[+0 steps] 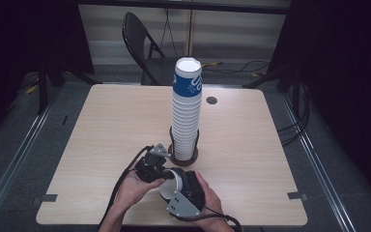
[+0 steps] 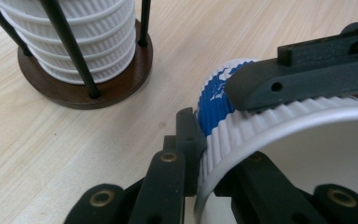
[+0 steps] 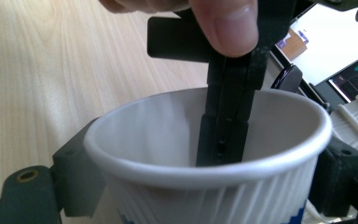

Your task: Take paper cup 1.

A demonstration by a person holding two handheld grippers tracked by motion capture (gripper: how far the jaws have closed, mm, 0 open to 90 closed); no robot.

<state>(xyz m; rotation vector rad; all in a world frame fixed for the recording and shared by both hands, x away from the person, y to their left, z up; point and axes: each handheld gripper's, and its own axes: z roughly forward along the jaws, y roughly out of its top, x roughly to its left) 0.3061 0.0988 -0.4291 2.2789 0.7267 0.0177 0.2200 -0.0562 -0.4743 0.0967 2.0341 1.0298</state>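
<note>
A white ribbed paper cup (image 1: 170, 187) with blue print lies on its side between both grippers near the table's front edge. My left gripper (image 2: 214, 149) is shut on the cup's rim (image 2: 279, 126), one jaw outside the wall and one inside. My right gripper (image 3: 205, 186) is shut on the cup (image 3: 214, 196), its jaws pressing on opposite sides. In the right gripper view the left gripper's jaws (image 3: 228, 116) reach down into the cup's mouth, under a thumb (image 3: 226, 23). A tall stack of matching cups (image 1: 187, 111) stands just behind in a rod holder with a round wooden base (image 2: 74, 93).
The light wooden table (image 1: 101, 125) has a small round hole (image 1: 211, 100) at its back right. A black folding chair (image 1: 142, 43) stands behind the table. The holder's black rods (image 2: 70, 42) rise close to the left gripper (image 1: 164, 175).
</note>
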